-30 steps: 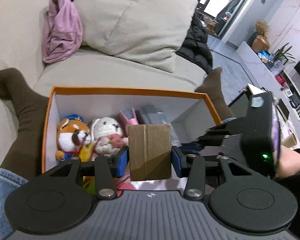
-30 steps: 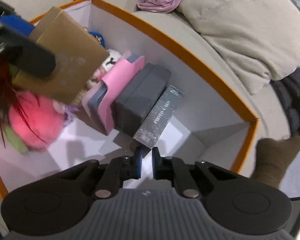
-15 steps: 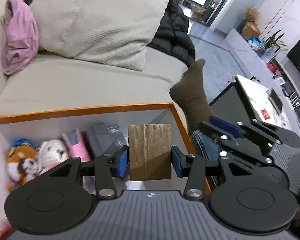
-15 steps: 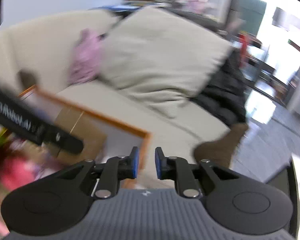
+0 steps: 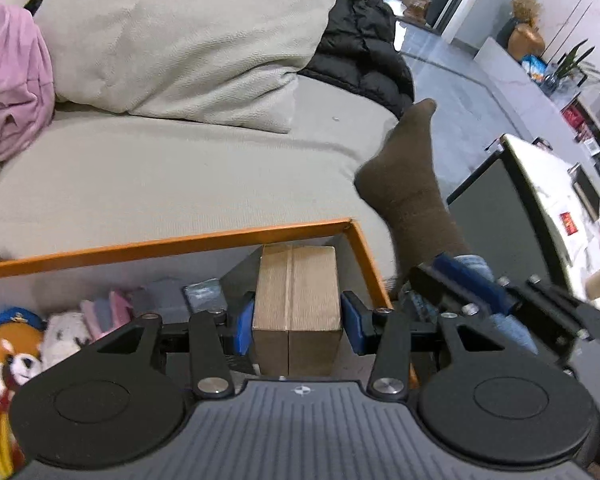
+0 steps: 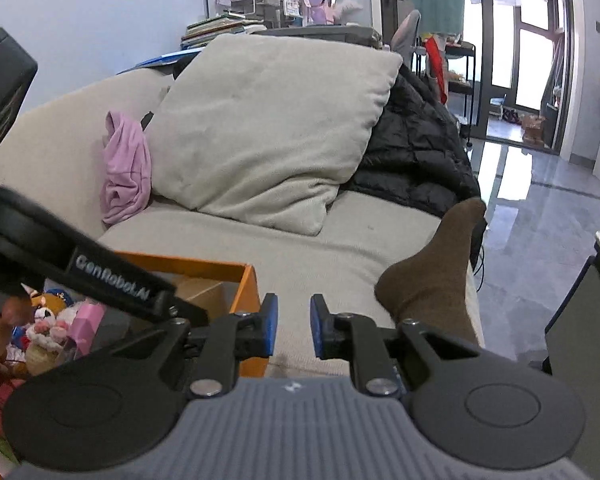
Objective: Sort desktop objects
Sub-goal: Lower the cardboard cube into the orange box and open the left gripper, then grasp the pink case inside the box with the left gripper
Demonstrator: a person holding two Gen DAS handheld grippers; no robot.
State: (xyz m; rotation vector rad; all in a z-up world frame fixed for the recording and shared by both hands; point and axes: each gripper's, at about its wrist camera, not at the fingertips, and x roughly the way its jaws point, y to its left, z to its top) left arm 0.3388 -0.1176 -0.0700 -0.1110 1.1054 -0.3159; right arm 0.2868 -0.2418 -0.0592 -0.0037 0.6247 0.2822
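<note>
Left gripper carried cardboard box to orange bin's right corner beside pouches.

1. A beige sofa fills most of both views.
2. A large beige cushion leans against the sofa's back.
3. A crumpled pink garment lies just left of the cushion, touching it.
4. A black puffer jacket is heaped on the sofa to the right of the cushion.
5. A person's foot in a brown sock rests at the sofa's right edge, toes up.
6. A glossy grey floor runs towards glazed doors.
7. A cluttered shelf stands behind the sofa.
8. A potted plant stands on a white ledge.
</note>
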